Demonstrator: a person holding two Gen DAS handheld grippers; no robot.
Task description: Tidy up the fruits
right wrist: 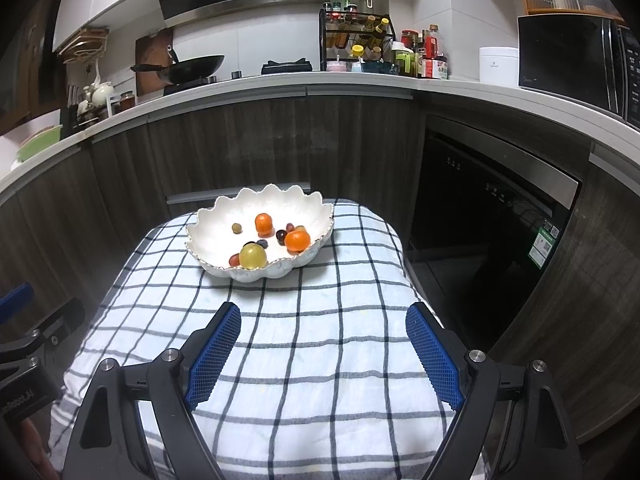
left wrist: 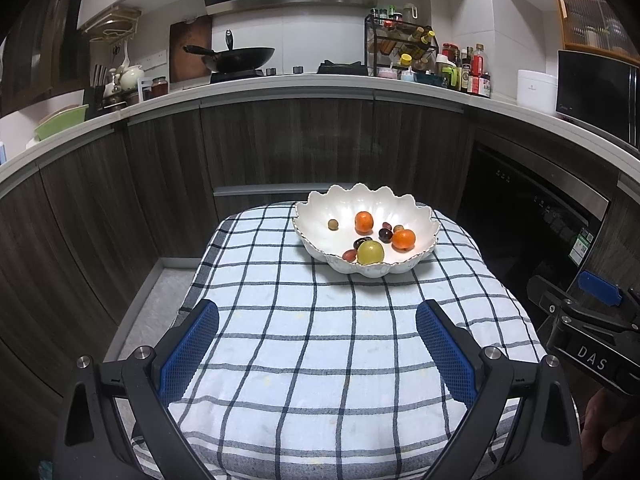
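Observation:
A white scalloped bowl [left wrist: 400, 206] stands at the far side of a small table under a blue-checked cloth [left wrist: 320, 340]; it also shows in the right wrist view [right wrist: 280, 200]. In it lie two oranges [left wrist: 363, 221] [left wrist: 403, 239], a yellow-green apple [left wrist: 370, 252], a small olive-coloured fruit [left wrist: 333, 224] and several dark grapes [left wrist: 385, 234]. My left gripper [left wrist: 317, 320] is open and empty above the near cloth. My right gripper [right wrist: 323, 320] is open and empty, also short of the bowl, and shows at the left wrist view's right edge [left wrist: 592, 320].
Dark wood cabinets and a white counter [left wrist: 280, 84] run behind the table, with a wok [left wrist: 236, 58], a spice rack [left wrist: 400, 44] and bottles. A black dishwasher [right wrist: 488, 232] stands to the right. A microwave [right wrist: 572, 56] sits on the counter.

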